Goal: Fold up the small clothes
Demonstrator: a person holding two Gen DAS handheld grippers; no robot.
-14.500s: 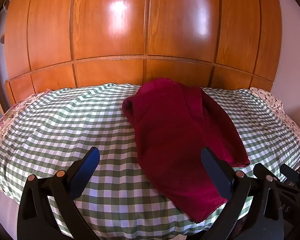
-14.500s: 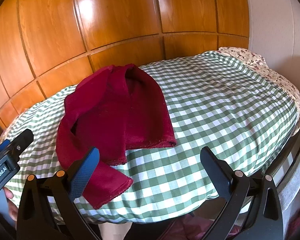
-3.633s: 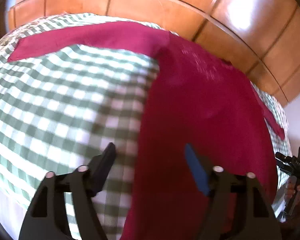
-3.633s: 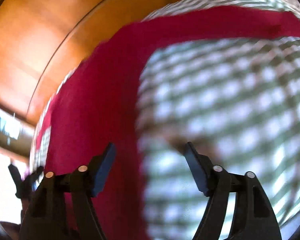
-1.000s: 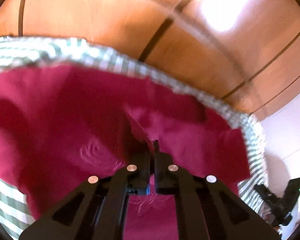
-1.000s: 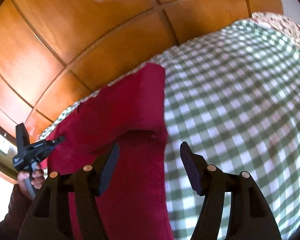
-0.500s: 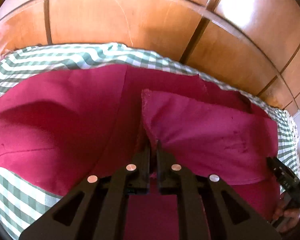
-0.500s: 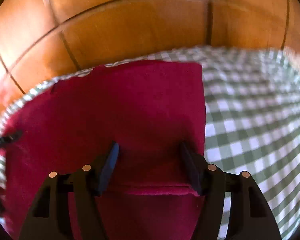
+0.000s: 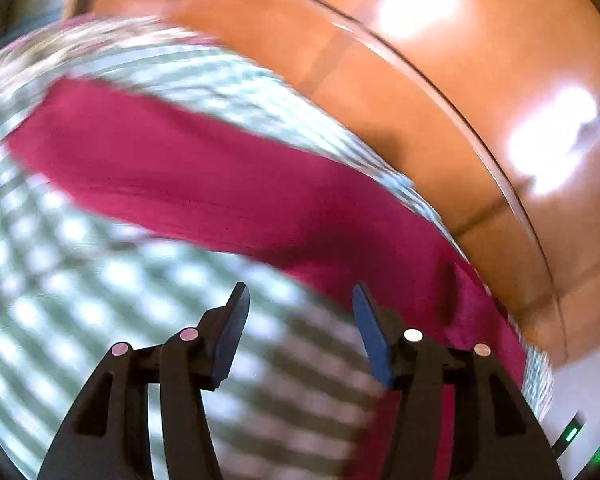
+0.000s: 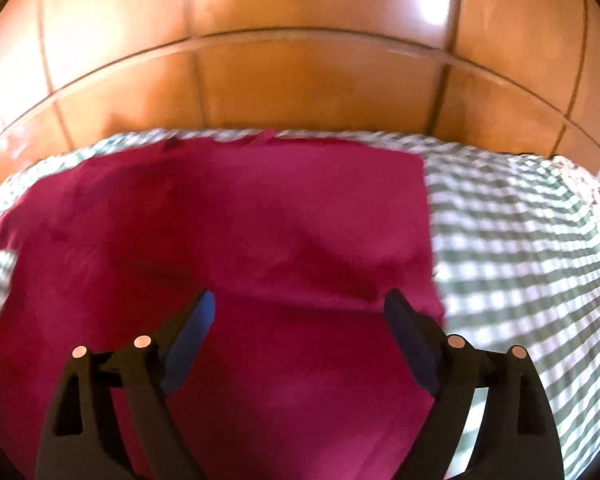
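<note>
A dark red long-sleeved garment (image 10: 240, 240) lies on the green-and-white checked bed cover (image 10: 520, 240). In the right wrist view its body fills the middle, with one side folded in to a straight edge on the right. My right gripper (image 10: 298, 304) is open and empty just above it. In the left wrist view one sleeve (image 9: 172, 164) stretches out flat to the upper left over the cover (image 9: 80, 300). My left gripper (image 9: 300, 300) is open and empty, over the cover just below the sleeve. This view is blurred.
A glossy wooden panelled wall (image 10: 300, 60) runs right behind the bed and also shows in the left wrist view (image 9: 480, 100). A floral sheet edge (image 10: 596, 200) shows at the bed's far right. A white wall (image 9: 580, 392) stands at right.
My left gripper has opened and let go of the red cloth, then swung left over the outstretched sleeve. My right gripper has stayed open and drawn back slightly over the garment.
</note>
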